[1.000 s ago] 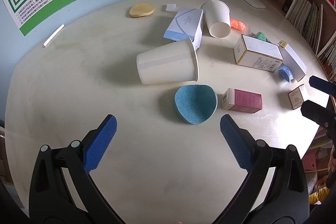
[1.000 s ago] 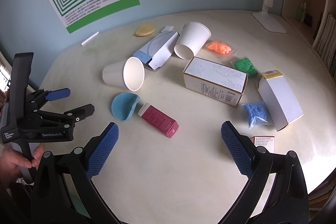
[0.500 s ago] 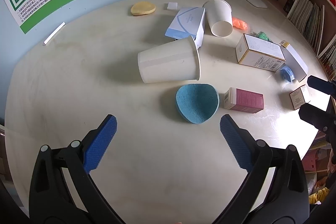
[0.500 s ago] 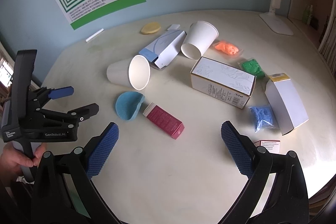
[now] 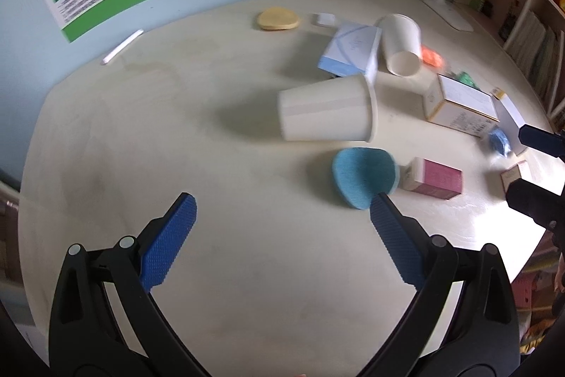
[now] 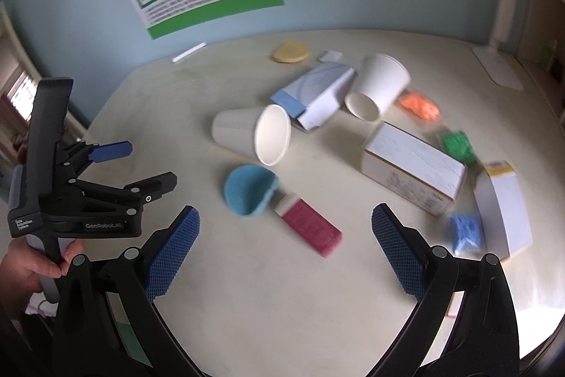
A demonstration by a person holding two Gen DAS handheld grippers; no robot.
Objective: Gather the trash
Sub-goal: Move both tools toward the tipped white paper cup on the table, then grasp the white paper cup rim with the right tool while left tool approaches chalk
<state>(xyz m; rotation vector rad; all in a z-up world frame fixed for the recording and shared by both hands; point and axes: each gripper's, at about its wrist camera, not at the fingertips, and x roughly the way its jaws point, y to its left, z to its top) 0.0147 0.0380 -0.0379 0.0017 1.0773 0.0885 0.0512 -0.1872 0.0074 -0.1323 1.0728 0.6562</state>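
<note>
Trash lies scattered on a round cream table [image 5: 141, 136]. A white paper cup [image 5: 326, 113] lies on its side, with a blue round pad [image 5: 363, 175] and a pink box [image 5: 436, 179] in front of it. My left gripper [image 5: 281, 200] hangs open and empty above the table, short of the pad. My right gripper [image 6: 285, 211] is open too, with the pink box [image 6: 310, 227] just beyond its fingertips and the blue pad [image 6: 249, 188] to its left. A second cup [image 6: 378, 87] lies beside a light-blue box [image 6: 314, 94].
A white carton [image 6: 413, 166], a yellow-ended box [image 6: 503, 207] and blue [image 6: 466, 232], green [image 6: 457, 145] and orange [image 6: 420, 105] crumpled scraps lie to the right. A yellow pad [image 5: 278, 19] and white stick [image 5: 122, 46] lie near the wall. Shelves [image 5: 522, 23] stand beyond the table.
Both views have shifted: the left gripper has swung left, so the trash sits further right in its view, and the right gripper has tilted up. Both stay open. Nothing on the table moved.
</note>
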